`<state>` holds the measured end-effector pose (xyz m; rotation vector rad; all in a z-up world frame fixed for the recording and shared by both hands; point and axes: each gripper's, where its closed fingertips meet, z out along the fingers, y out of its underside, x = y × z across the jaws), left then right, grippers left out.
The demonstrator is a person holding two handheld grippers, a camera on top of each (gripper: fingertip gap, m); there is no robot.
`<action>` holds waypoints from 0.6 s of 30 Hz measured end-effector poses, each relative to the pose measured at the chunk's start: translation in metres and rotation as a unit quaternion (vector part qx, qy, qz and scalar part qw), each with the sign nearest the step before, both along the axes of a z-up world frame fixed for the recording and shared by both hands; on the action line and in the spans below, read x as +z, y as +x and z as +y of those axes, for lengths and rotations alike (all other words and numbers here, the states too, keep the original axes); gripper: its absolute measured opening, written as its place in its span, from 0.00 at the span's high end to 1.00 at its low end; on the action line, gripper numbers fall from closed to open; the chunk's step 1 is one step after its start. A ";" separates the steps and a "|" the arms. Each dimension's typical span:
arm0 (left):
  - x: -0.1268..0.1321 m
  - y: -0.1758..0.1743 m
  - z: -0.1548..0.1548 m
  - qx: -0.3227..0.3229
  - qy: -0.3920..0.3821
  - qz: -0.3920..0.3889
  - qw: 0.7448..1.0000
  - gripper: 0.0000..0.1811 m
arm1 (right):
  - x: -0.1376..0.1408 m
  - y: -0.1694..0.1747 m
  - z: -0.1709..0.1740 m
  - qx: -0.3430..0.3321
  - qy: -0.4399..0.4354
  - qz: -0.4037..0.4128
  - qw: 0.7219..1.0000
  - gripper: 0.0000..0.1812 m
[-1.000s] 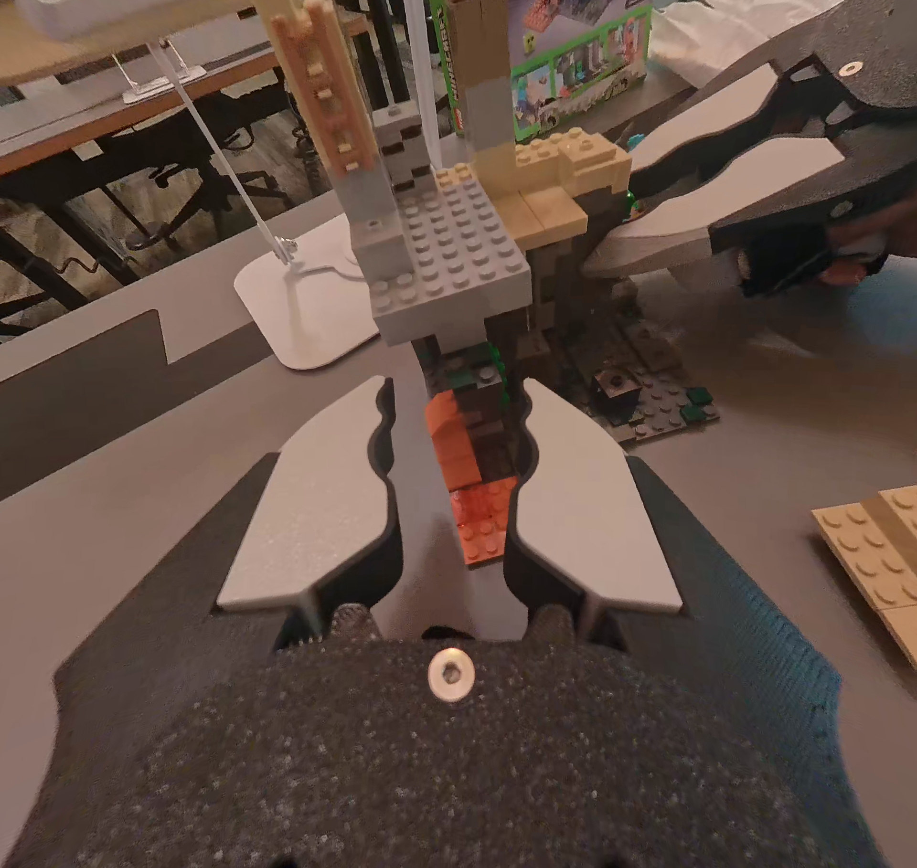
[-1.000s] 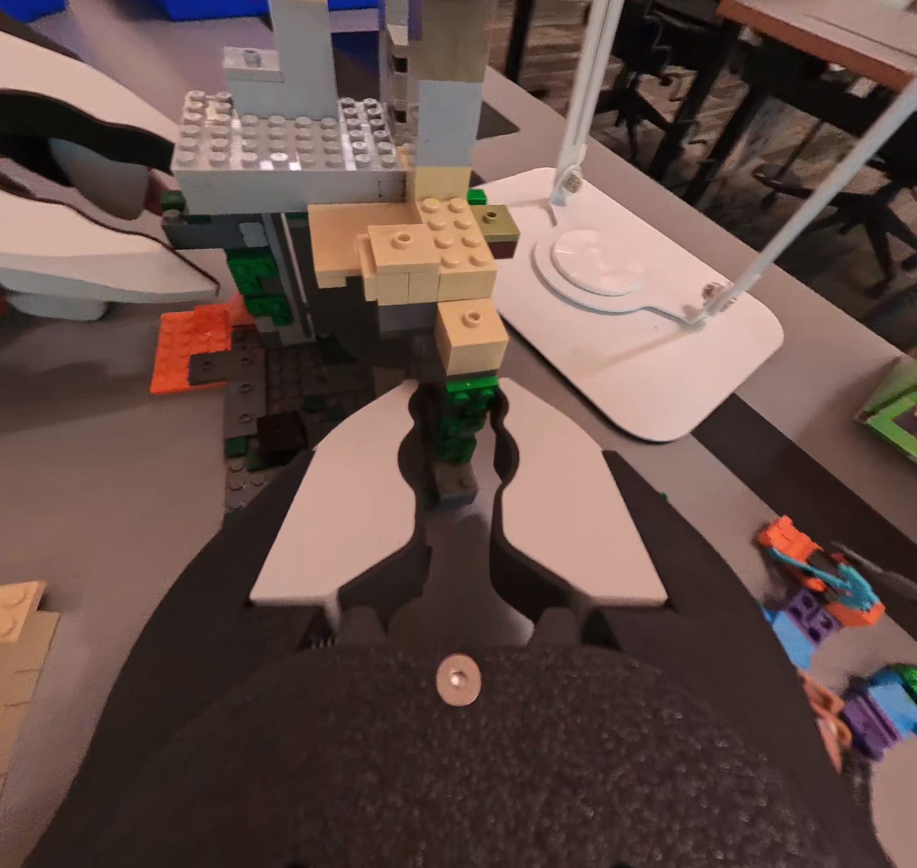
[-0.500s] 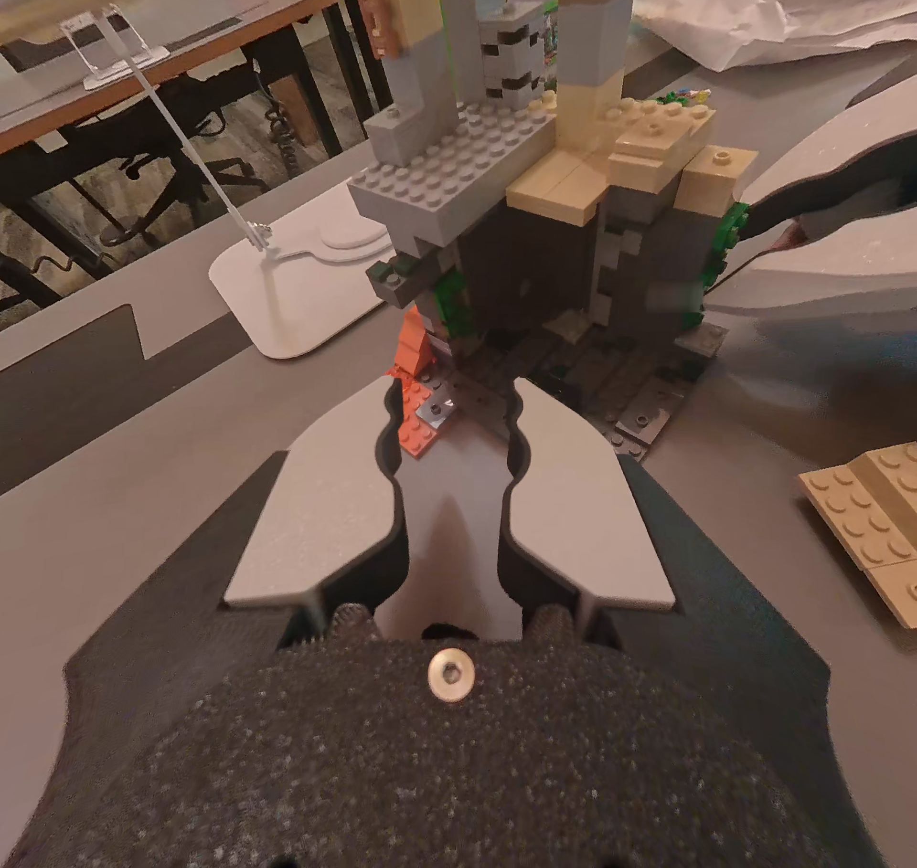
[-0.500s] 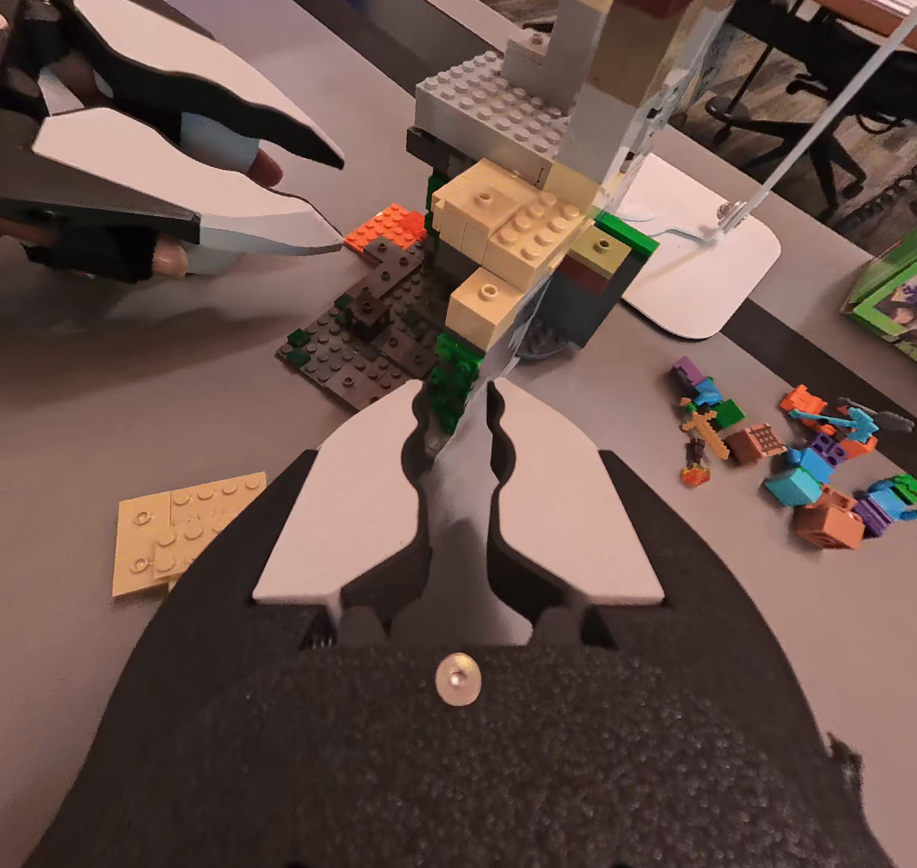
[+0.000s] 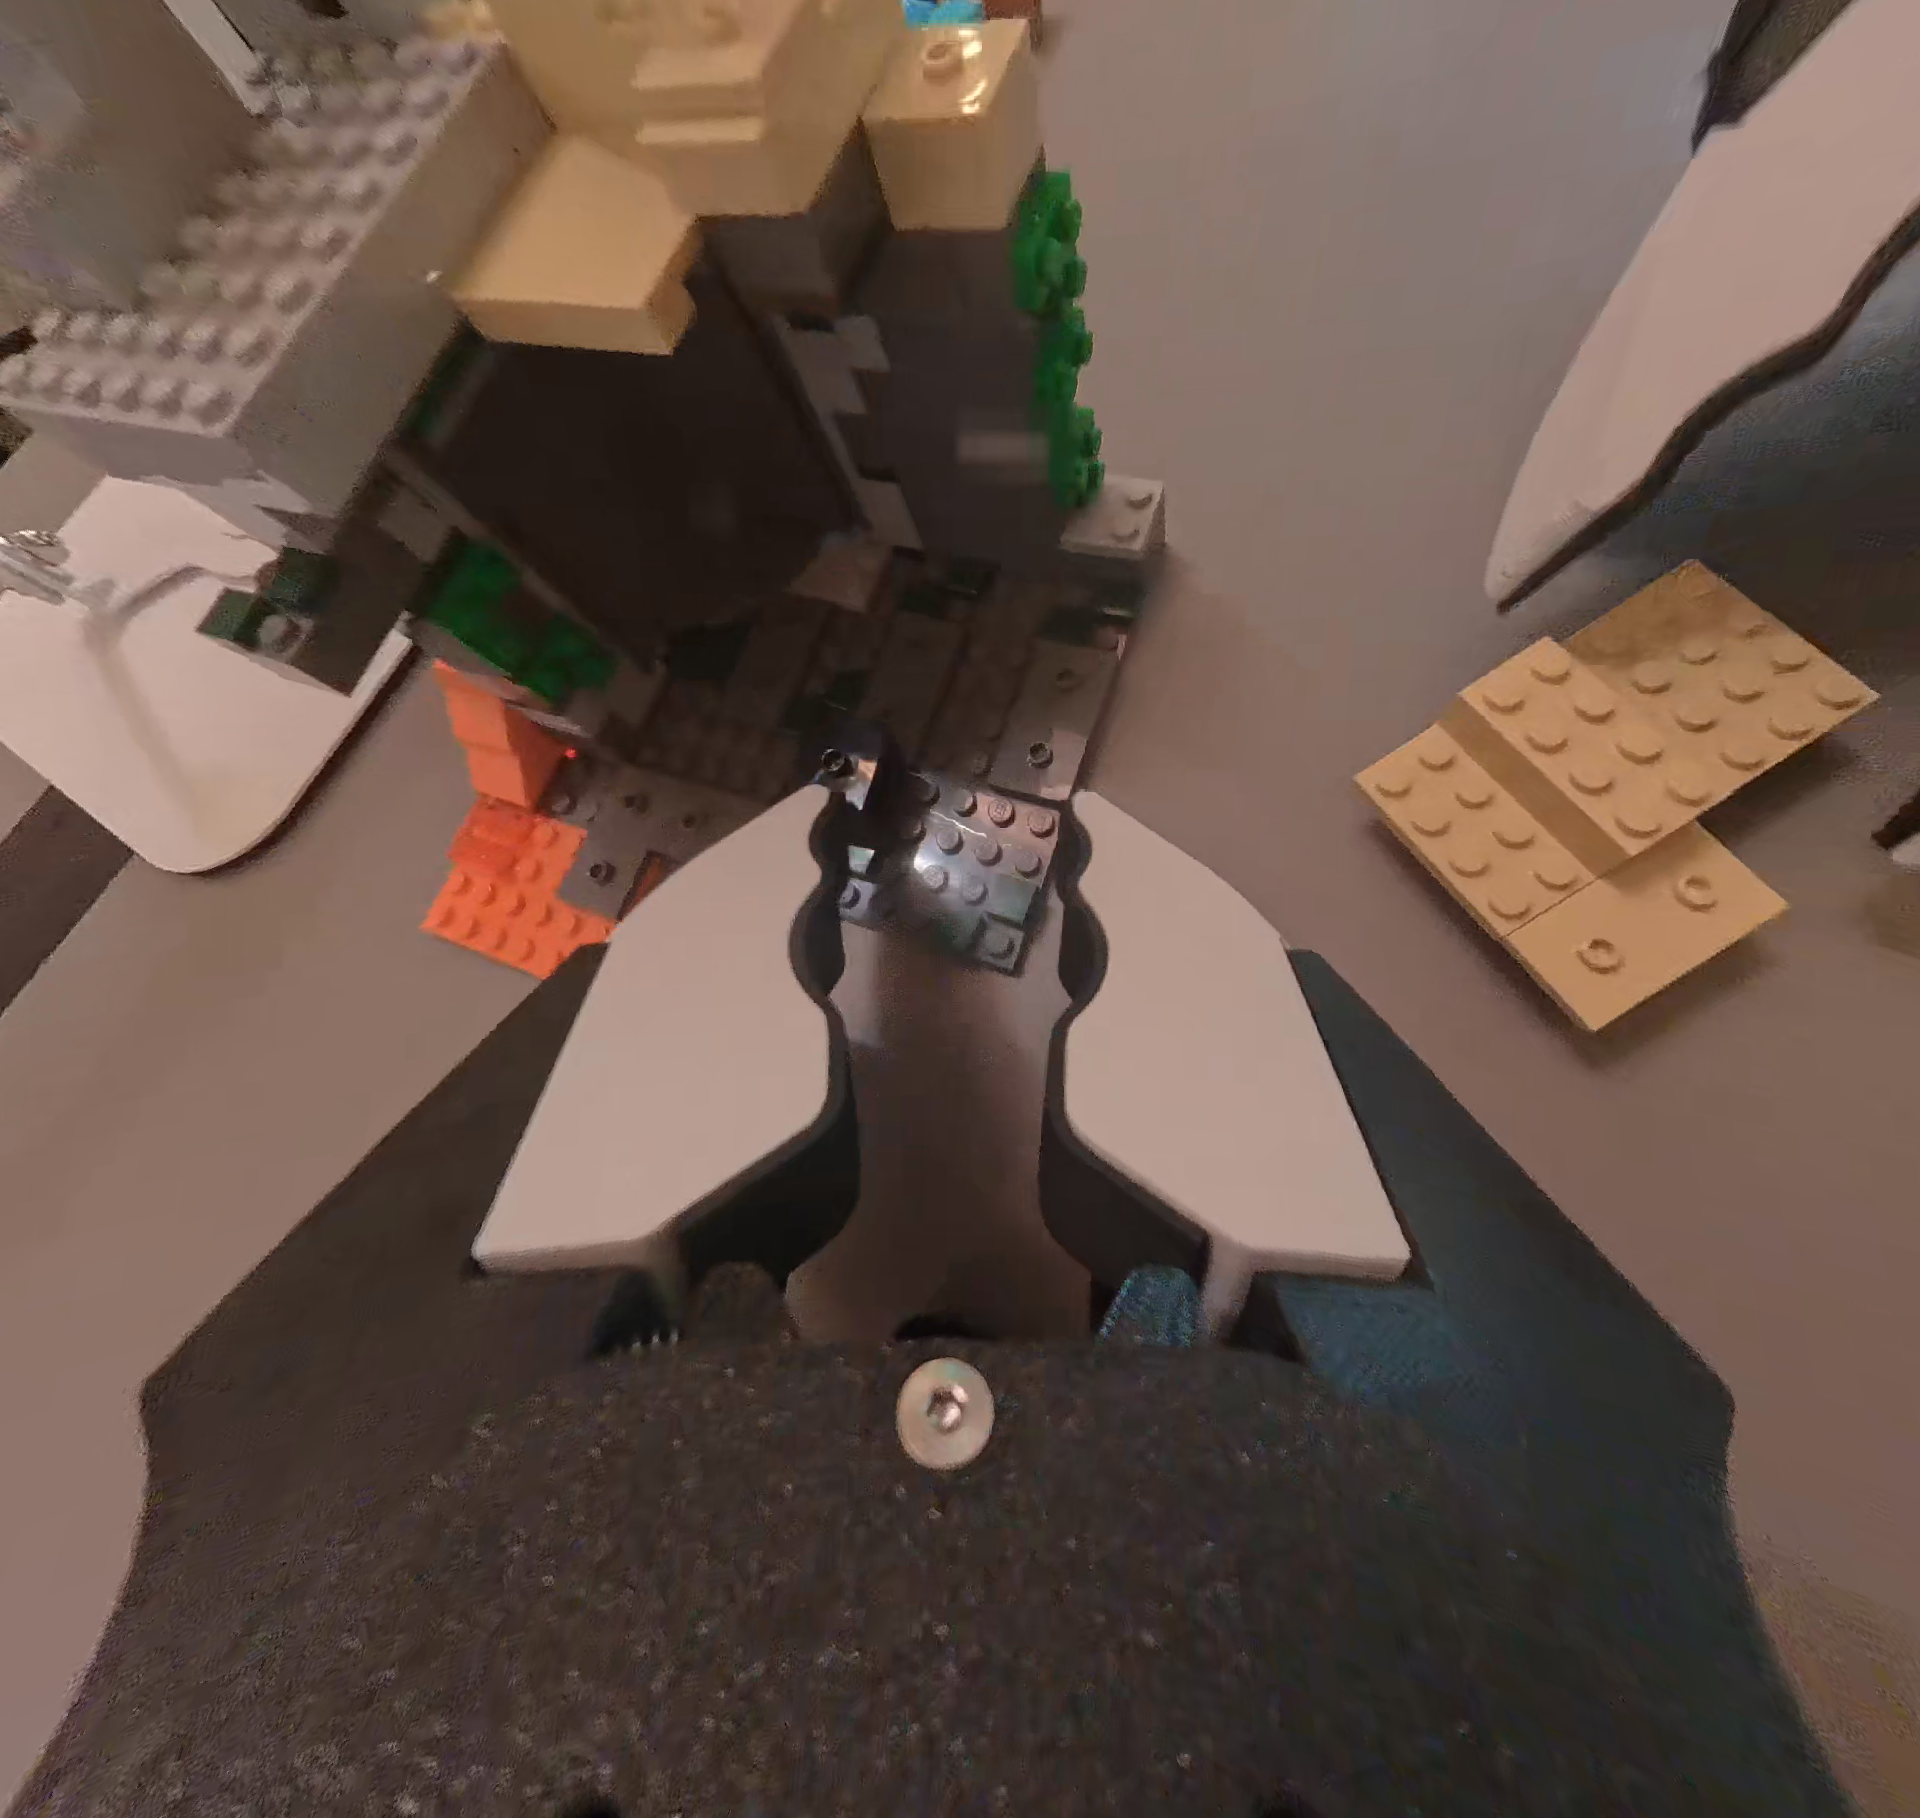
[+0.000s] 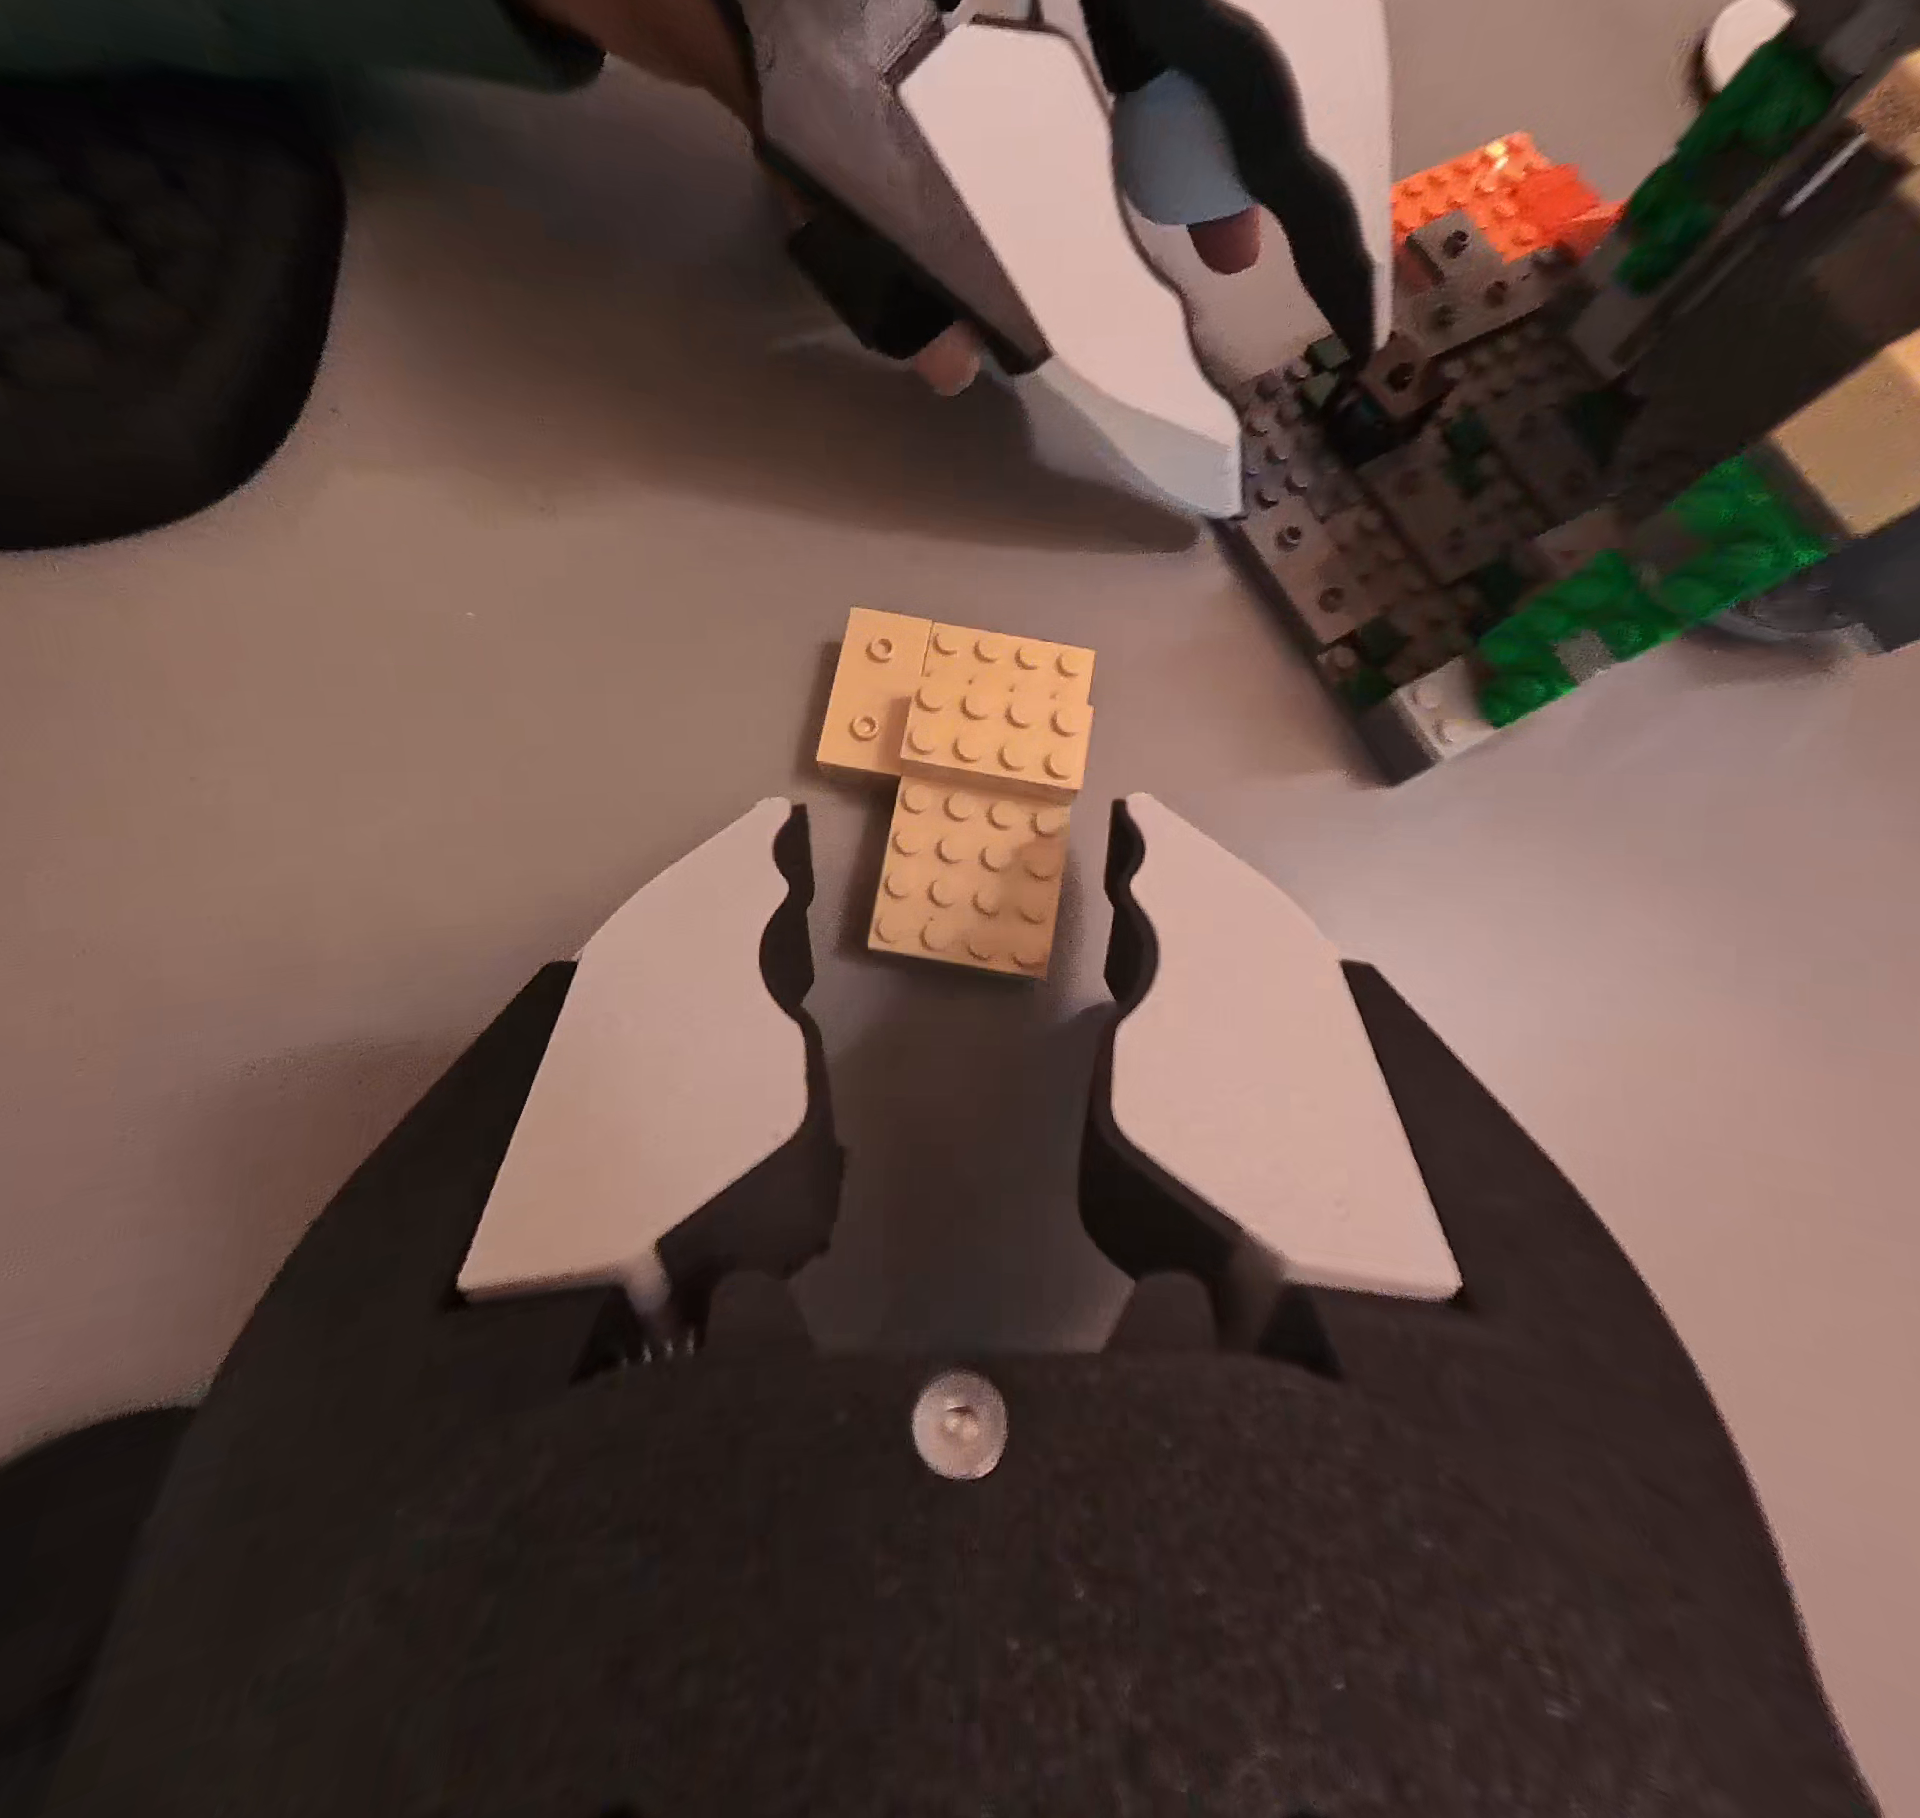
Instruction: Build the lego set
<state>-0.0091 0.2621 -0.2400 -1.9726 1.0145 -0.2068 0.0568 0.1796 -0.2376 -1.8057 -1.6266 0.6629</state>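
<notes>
Right now the tan plate assembly (image 6: 971, 792) lies flat on the gray table (image 6: 416, 729), directly ahead of the right claw (image 6: 956, 812), whose jaws are spread and empty. The near end of the assembly already sits between the fingertips, and its long axis runs straight away from the claw, so the jaws would close across its short width. The right claw is clearly the nearer one. Farther off to the right stands the lego building (image 6: 1558, 438) on its dark studded base. The left claw (image 5: 940, 802), jaws parted and gripping nothing, has its tips over the near edge of that base, seemingly to steady it; contact is unclear.
</notes>
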 end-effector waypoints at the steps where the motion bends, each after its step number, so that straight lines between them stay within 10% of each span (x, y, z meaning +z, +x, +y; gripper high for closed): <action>1: 0.000 0.000 0.001 0.003 -0.002 0.001 1.000 0.80 | -0.003 -0.002 0.000 -0.002 0.005 -0.004 1.000 0.72; 18: 0.002 -0.009 0.026 -0.003 -0.050 -0.046 0.998 0.77 | 0.031 0.021 0.053 -0.096 0.015 0.100 0.990 0.82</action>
